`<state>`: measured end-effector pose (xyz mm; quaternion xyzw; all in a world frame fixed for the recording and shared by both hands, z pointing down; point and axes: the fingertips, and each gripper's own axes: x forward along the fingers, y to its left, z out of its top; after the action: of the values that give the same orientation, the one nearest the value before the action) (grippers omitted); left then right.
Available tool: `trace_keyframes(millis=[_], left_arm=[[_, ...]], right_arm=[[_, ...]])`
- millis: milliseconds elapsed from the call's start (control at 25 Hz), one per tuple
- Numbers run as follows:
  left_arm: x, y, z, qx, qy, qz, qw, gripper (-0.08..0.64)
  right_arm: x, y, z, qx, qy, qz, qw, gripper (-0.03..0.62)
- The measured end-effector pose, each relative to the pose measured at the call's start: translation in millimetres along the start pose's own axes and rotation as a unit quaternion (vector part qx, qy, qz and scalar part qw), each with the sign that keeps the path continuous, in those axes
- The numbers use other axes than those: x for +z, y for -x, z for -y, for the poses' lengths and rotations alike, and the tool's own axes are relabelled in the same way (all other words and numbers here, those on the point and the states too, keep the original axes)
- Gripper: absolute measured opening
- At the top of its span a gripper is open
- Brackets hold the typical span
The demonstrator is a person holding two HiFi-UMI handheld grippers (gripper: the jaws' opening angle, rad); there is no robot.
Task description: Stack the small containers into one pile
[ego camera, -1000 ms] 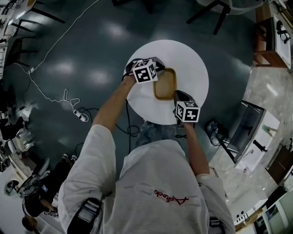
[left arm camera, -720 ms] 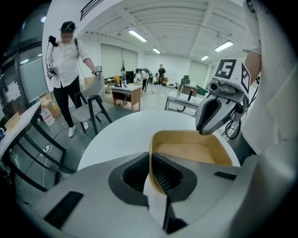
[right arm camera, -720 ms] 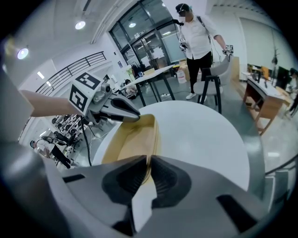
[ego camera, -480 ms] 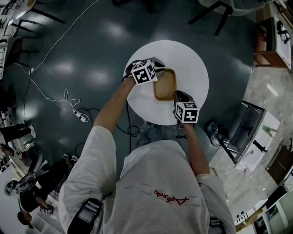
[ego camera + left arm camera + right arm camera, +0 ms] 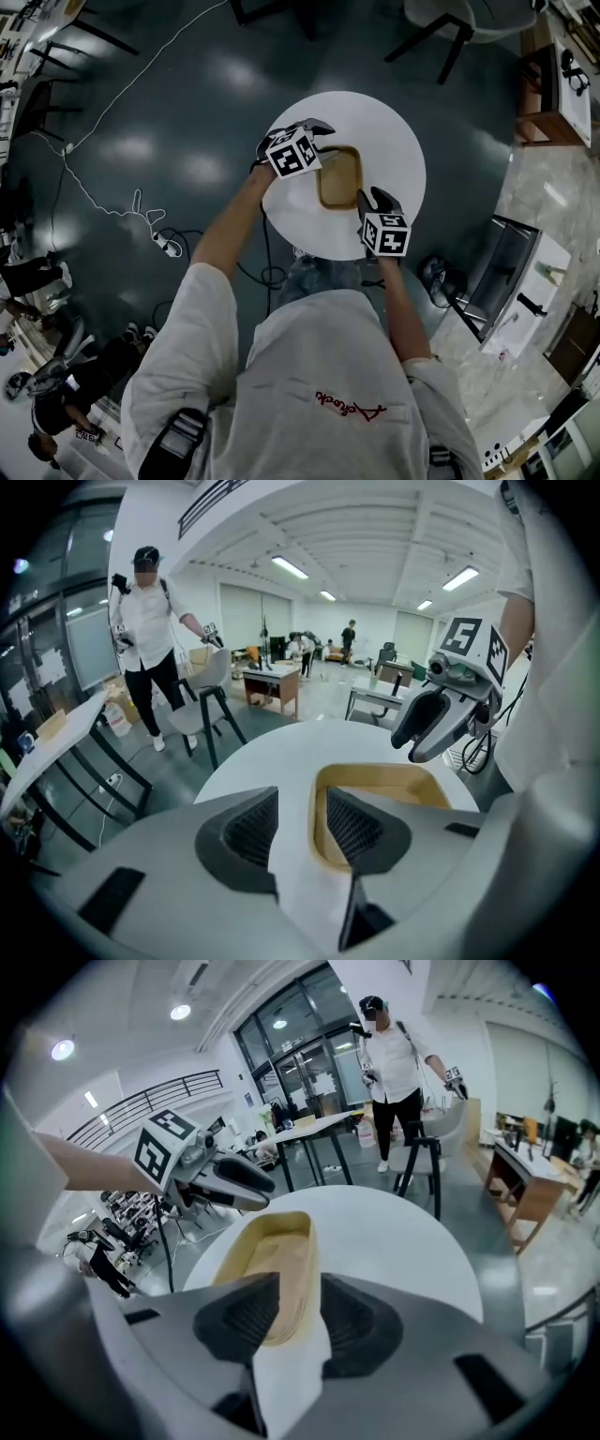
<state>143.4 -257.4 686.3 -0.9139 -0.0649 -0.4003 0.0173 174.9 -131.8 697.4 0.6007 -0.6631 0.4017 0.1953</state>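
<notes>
From above, the tan container sits on the table between the left gripper and the right gripper. The left gripper view shows its fingers have just been opening wide, with the rim loose between them, so it is likely letting go. The right gripper view shows spread fingers around the rim, not squeezing, maybe guarding it.

A dark, glossy floor mirrors the strip ceiling lights. A round white table stands mid-room. Beyond it are a grey chair, wooden desks and a glass wall.
</notes>
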Motion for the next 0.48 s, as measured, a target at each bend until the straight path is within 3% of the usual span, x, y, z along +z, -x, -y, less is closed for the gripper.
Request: trace_keyframes(millis=[160, 360, 480], left_arm=[[9.6, 16.5, 0.4, 0.021, 0.003, 0.015, 0.9997, 0.153], [23.2, 37.0, 8.9, 0.045, -0.006, 0.033, 0.9985, 0.040], [24.6, 49.0, 17.4, 0.055, -0.006, 0.038, 0.9978, 0.019]], right_arm=[[9.6, 9.8, -5.1, -0.005, 0.016, 0.013, 1.000, 0.129], [19.9, 24.1, -8.9, -0.022, 0.045, 0.034, 0.998, 0.044], [23.1, 32.3, -14.5, -0.028, 0.059, 0.043, 0.997, 0.023]])
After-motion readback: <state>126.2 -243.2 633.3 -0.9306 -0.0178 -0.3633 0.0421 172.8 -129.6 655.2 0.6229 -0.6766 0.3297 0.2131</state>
